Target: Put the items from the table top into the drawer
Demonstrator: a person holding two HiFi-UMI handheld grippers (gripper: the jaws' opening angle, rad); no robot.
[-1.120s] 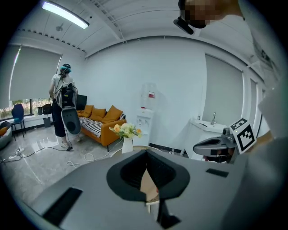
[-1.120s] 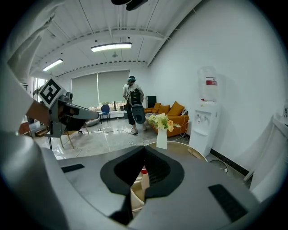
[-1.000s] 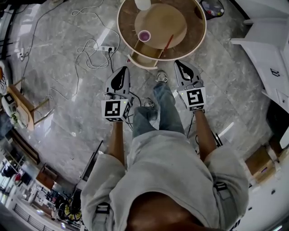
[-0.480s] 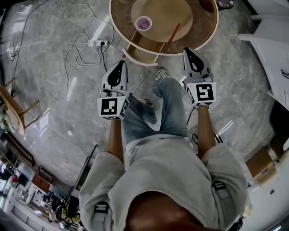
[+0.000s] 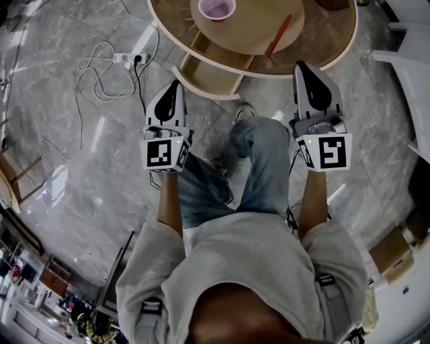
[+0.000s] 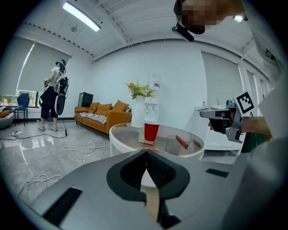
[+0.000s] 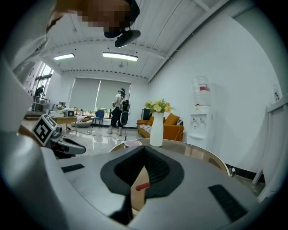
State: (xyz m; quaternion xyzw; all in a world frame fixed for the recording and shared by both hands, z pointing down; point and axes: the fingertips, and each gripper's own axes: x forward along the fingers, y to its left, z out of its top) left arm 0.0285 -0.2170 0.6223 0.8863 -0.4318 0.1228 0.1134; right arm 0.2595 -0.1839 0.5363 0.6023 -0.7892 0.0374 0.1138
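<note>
Head view, near to far. The left tool [image 5: 176, 84] and right tool [image 5: 302, 66] are both held short of the near edge of the round wooden desk with a pale rim [image 5: 336, 50]; neither touches it. In the left gripper view the left tool's pads are pressed together with nothing between them. The right gripper view shows the right tool likewise closed and empty.

A shallow wooden drawer [image 5: 209, 69] stands pulled out from the desk's near edge, ahead of the left tool and a little to its right. No item is seen in the part that shows.

A thin red stick [image 5: 279, 35] lies flat on the desk top, ahead of the right tool and slightly to its left, well apart from it. Its long axis runs diagonally, with the near end toward the drawer and the far end off to the right. The right tool is the nearer of the two.

An upright red cup, pale pink inside [image 5: 216, 9], stands further in, beyond the drawer and more in line with the left tool. A white vase of flowers [image 7: 156, 128] stands beyond the cup.

Assessment: no item is yet in the drawer. The right tool would need to open and close across the stick's diagonal axis.
</note>
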